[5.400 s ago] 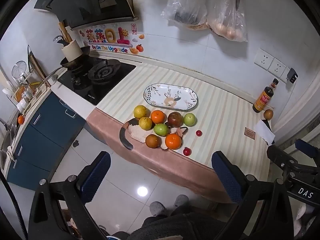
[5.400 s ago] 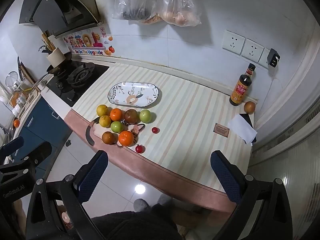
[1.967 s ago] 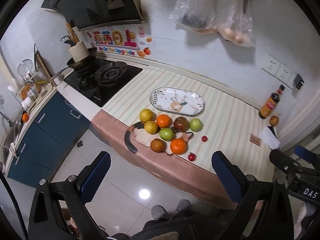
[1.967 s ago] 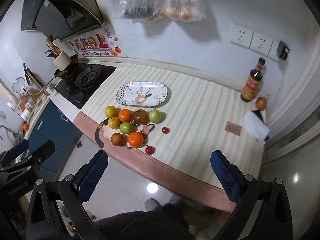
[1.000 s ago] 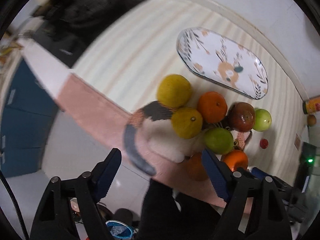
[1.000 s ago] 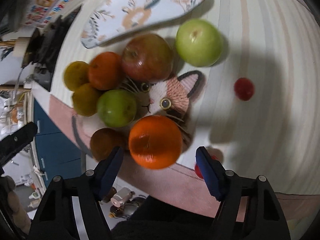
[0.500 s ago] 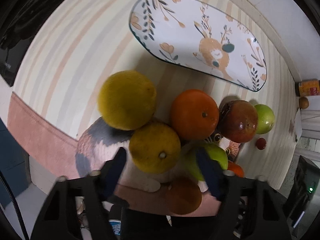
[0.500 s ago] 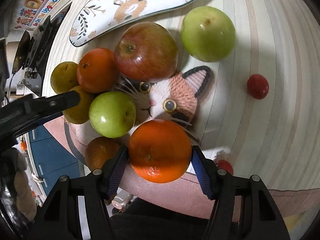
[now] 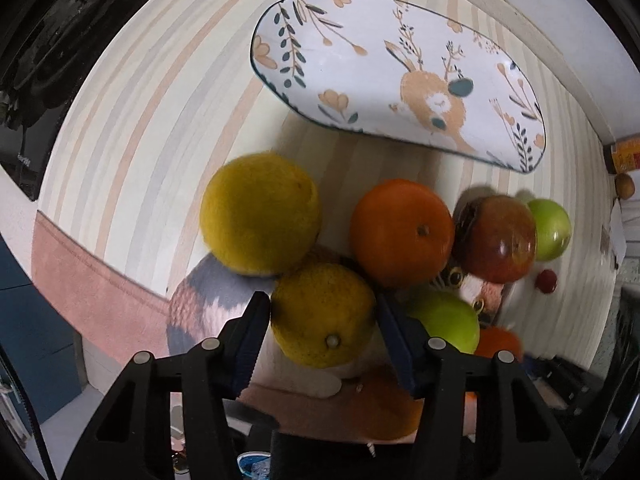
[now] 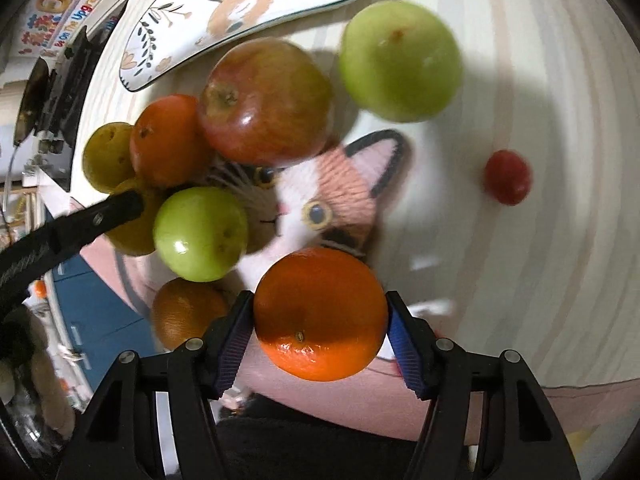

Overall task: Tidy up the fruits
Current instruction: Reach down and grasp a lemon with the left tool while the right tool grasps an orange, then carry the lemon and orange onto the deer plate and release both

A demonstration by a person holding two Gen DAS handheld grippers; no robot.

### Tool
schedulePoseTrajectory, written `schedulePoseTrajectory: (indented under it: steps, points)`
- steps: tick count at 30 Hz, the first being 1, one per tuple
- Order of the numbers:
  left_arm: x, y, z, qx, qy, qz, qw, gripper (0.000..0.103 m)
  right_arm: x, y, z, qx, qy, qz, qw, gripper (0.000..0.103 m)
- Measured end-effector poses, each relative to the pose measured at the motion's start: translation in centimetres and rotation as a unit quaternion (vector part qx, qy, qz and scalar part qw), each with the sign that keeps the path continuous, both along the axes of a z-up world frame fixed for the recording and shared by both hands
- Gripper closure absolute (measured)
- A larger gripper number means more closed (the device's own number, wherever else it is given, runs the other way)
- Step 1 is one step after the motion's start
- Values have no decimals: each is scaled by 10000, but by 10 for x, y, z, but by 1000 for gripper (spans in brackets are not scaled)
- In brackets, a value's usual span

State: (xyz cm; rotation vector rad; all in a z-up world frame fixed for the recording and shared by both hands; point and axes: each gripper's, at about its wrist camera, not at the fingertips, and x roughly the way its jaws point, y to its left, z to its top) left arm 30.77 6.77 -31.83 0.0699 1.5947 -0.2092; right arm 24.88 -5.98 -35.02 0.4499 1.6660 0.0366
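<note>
My left gripper (image 9: 322,322) is shut on a small yellow citrus (image 9: 323,314) that rests on the cat-shaped mat (image 9: 208,300). A bigger yellow citrus (image 9: 260,212), an orange (image 9: 402,232), a red apple (image 9: 496,238) and green apples (image 9: 550,230) lie around it. My right gripper (image 10: 320,326) is shut on an orange (image 10: 320,312) at the mat's front edge (image 10: 340,196). A green apple (image 10: 200,232), a red apple (image 10: 266,100) and another green apple (image 10: 400,60) lie beyond. The oval deer plate (image 9: 396,76) is empty behind the fruit.
A small red fruit (image 10: 507,176) lies on the striped counter to the right. A brownish orange (image 10: 186,312) sits by the counter's pink front edge (image 9: 92,288). The black stove (image 9: 48,52) is at far left. The left gripper's arm (image 10: 68,228) shows in the right wrist view.
Both grippers came down from a high view to the fruit pile. The left fingers closed on the small yellow citrus, the right fingers on the front orange.
</note>
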Motion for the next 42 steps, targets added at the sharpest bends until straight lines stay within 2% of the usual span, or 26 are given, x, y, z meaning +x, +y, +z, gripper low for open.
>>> schedulePoseTrajectory:
  steps: [5,9,14,16,20,27,32,38,42]
  points:
    - [-2,-2,-1,79,-123,-183,9997,48,8,2,-2,102,26,-14,9999,36]
    - [2,-3,-14,-109,68,-105,9999,47,12,7,-3,151,111,7,9998,35]
    - [2,-3,-23,-45,-5,-79,10000,49,6,-6,0,182,131,5,9997,35]
    - [-3,-3,-24,-1,-60,-91,9999,49,-12,-29,3,201,147,9,9997,35]
    - [-16,-6,-23,78,-133,-65,9999,49,-17,-38,6,198,177,56,9996,34]
    - [-26,-7,1,86,-221,-13,9997,49,-21,-36,9,130,154,252,9995,36]
    - [-32,-3,22,36,-289,-6,9996,49,-19,-26,20,-4,-52,411,9991,38]
    - [-29,1,80,-322,-602,-10,9977,49,-6,-47,63,288,-486,123,9983,38]
    - [7,-8,112,-545,-796,-80,9953,49,33,-71,96,306,-1031,-79,9942,38]
